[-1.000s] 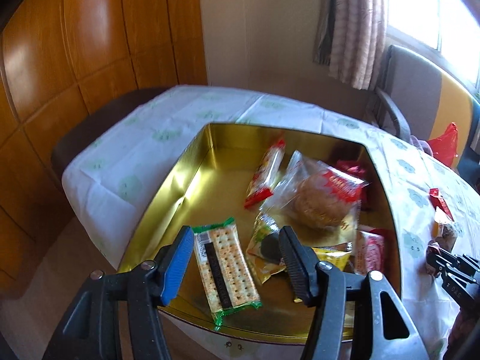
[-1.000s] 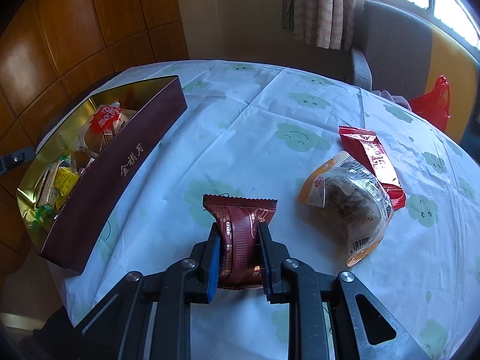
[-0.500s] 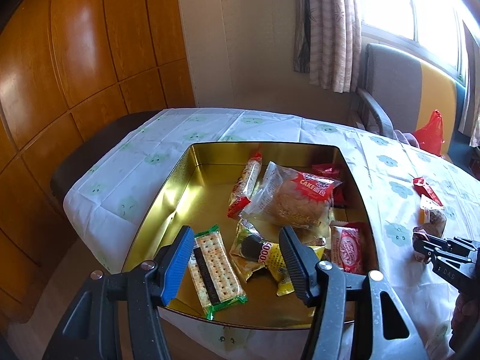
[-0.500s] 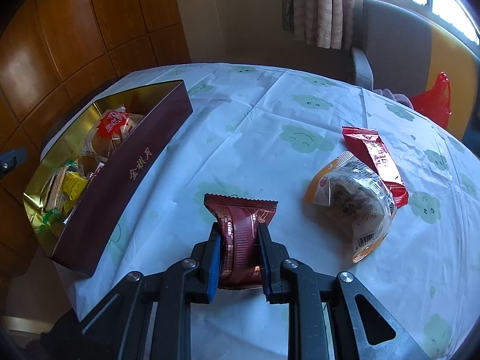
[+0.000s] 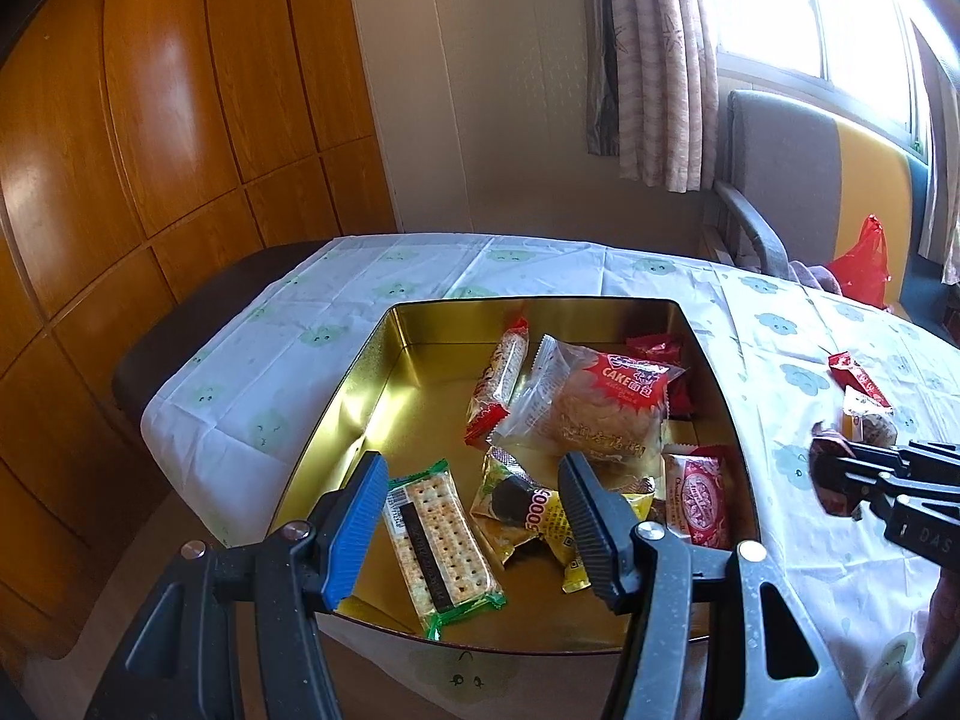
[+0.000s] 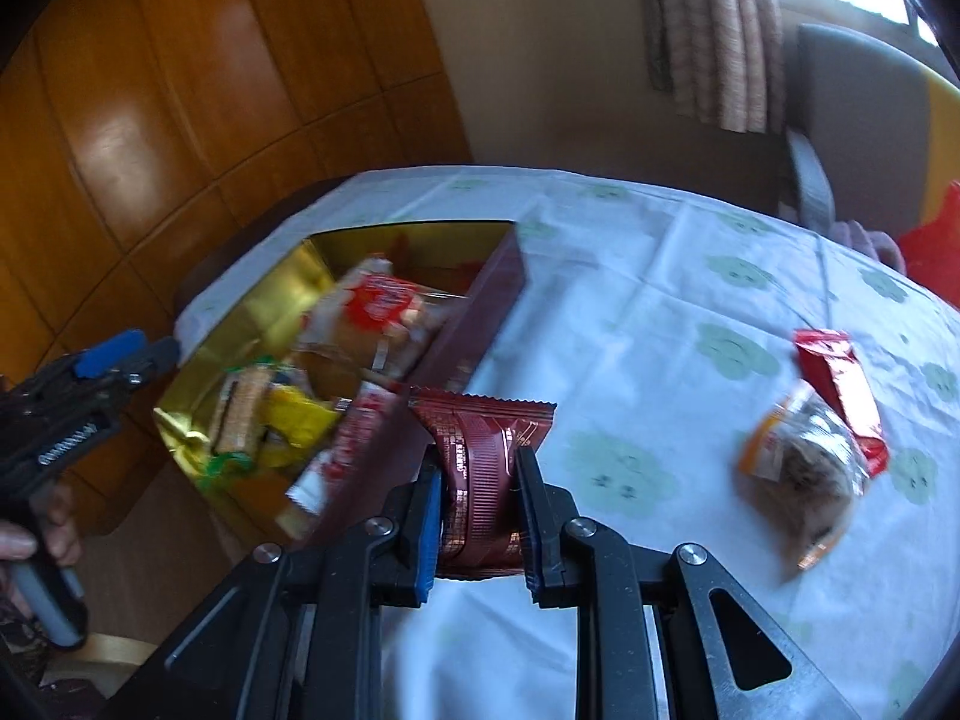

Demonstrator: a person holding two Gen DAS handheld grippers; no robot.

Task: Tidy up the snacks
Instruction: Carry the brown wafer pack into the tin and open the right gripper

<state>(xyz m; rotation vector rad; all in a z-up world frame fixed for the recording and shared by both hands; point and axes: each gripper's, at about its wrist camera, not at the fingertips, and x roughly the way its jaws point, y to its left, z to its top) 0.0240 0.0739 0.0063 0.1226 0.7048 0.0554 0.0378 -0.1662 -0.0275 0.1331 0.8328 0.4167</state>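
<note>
While your right gripper (image 6: pixel 477 495) clamps a dark red foil snack packet (image 6: pixel 480 450), your left gripper (image 5: pixel 474 516) hangs wide and empty. Next, probably, carry it over the gold rectangular tin (image 5: pixel 360 396) and release.

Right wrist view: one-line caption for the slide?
Right gripper shut on a dark red snack packet beside the gold tin of snacks.

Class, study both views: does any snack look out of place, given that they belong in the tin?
Yes. A clear-wrapped cake and a red packet lie out on the tablecloth, apart from the gold tin.
</note>
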